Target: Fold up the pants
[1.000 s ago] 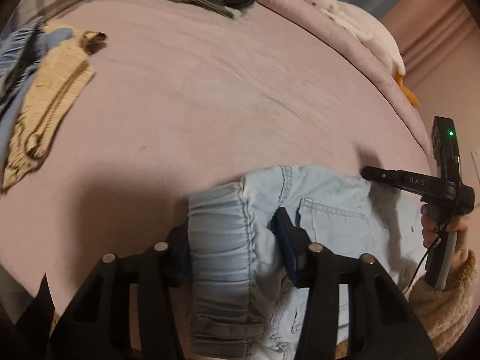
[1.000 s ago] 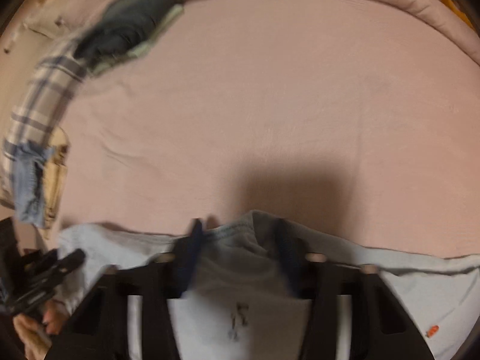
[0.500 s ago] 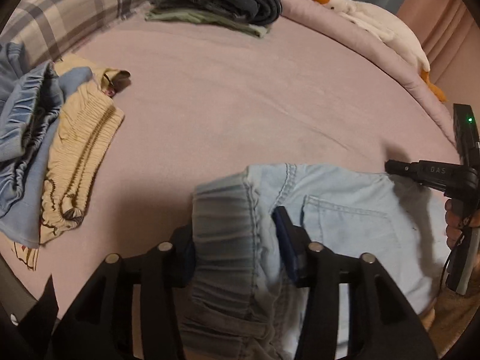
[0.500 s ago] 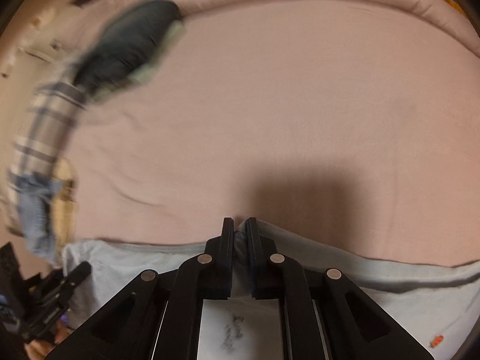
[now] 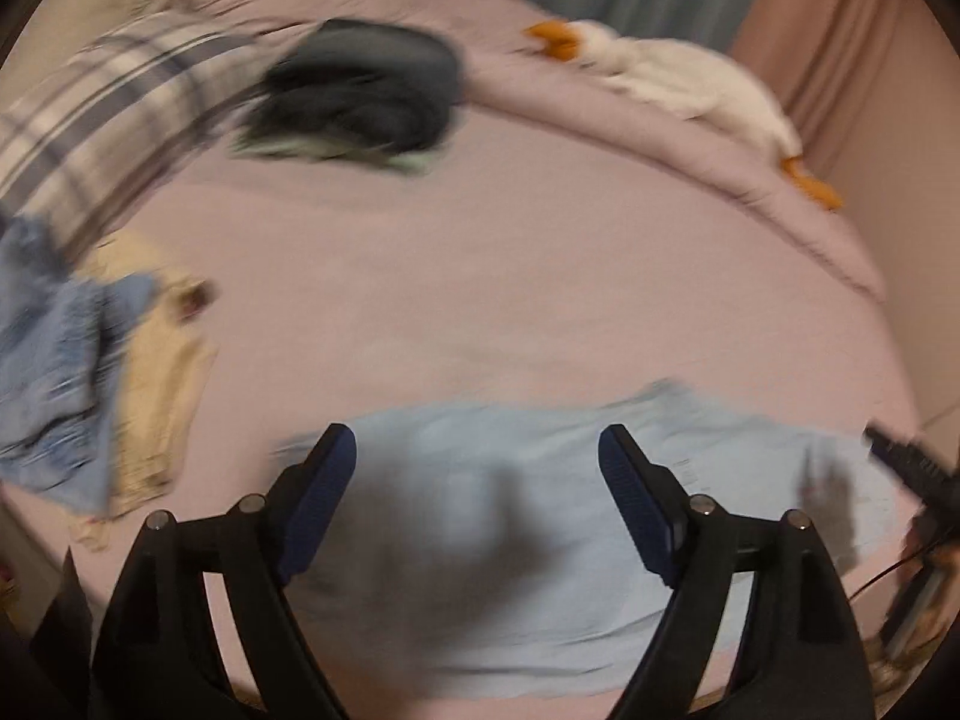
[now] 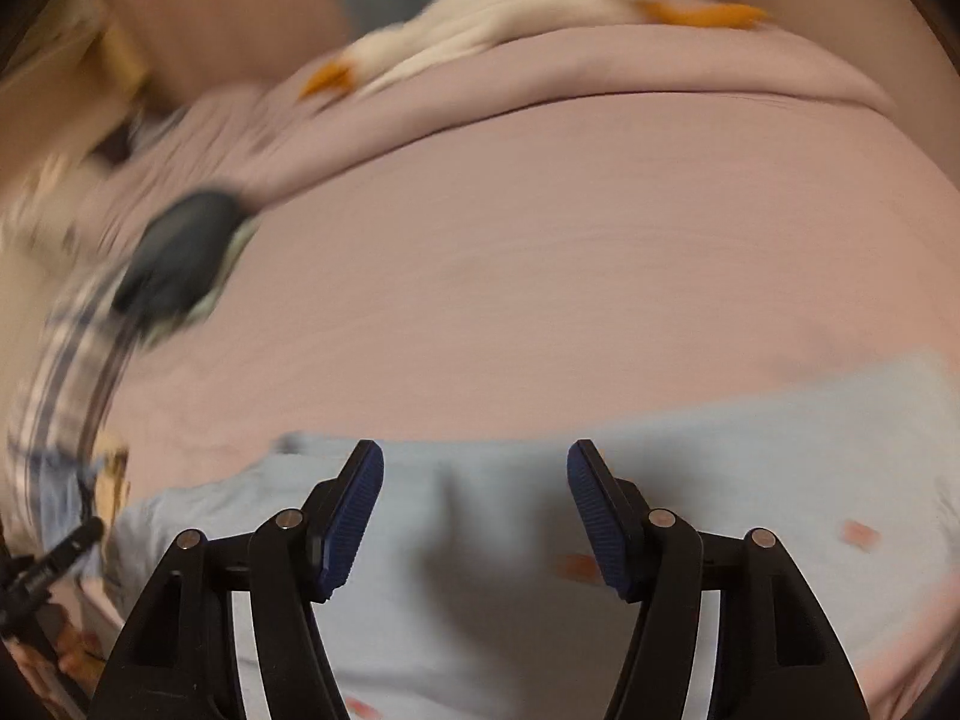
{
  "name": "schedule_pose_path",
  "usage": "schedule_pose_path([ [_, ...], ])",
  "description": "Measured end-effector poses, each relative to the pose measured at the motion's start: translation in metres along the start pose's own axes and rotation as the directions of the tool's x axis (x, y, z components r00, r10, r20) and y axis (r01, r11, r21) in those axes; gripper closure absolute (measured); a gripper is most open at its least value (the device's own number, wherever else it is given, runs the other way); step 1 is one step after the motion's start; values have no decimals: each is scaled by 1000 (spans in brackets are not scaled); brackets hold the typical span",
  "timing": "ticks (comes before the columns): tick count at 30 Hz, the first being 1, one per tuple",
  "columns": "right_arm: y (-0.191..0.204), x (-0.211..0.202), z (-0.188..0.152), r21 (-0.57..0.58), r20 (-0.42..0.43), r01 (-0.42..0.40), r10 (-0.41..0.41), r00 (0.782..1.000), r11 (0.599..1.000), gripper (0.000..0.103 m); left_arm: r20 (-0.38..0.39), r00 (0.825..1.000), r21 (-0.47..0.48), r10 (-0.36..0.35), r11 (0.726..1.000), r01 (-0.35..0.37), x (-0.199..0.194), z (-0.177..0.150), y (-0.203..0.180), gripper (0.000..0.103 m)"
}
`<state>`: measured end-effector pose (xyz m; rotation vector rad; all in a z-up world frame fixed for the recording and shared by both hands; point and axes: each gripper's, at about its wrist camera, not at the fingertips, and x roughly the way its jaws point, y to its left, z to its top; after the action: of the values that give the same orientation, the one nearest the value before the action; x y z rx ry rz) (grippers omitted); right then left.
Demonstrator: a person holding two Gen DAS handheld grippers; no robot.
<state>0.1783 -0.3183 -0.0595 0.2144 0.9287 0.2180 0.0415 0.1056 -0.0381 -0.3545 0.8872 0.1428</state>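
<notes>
The pale blue pants (image 5: 540,516) lie flat along the near edge of the pink bed (image 5: 510,276), spread across the foreground of both views (image 6: 600,480), with small orange marks on the cloth in the right wrist view. Above the pants, the left gripper (image 5: 477,480) and the right gripper (image 6: 474,492) each have their jaws spread wide with nothing between the blue pads, clear of the cloth. Beyond the pants lies a dark folded pile (image 5: 366,90); left of the pants lie blue and yellow clothes (image 5: 90,360); far behind them a white goose toy (image 5: 678,84) rests on the rolled quilt.
</notes>
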Motion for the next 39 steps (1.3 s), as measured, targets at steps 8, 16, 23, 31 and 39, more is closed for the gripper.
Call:
schedule_pose_path([
  [8, -176, -42, -29, 333, 11, 309, -332, 943, 891, 39, -172, 964, 82, -201, 973, 217, 88, 2, -99, 60],
  [16, -208, -27, -41, 429, 5, 297, -331, 944, 853, 70, -330, 930, 104, -164, 973, 208, 160, -9, -132, 95],
  [23, -202, -45, -40, 469, 69, 271, -341, 938, 841, 98, -318, 936, 77, -151, 980, 184, 163, -11, -133, 97],
  [31, -222, -14, -55, 507, 0, 271, -314, 949, 818, 98, -300, 944, 105, -140, 978, 178, 162, -12, -138, 97],
  [39, -221, -14, -53, 492, -14, 288, -324, 946, 822, 100, -209, 956, 122, -207, 964, 236, 91, -18, -149, 98],
])
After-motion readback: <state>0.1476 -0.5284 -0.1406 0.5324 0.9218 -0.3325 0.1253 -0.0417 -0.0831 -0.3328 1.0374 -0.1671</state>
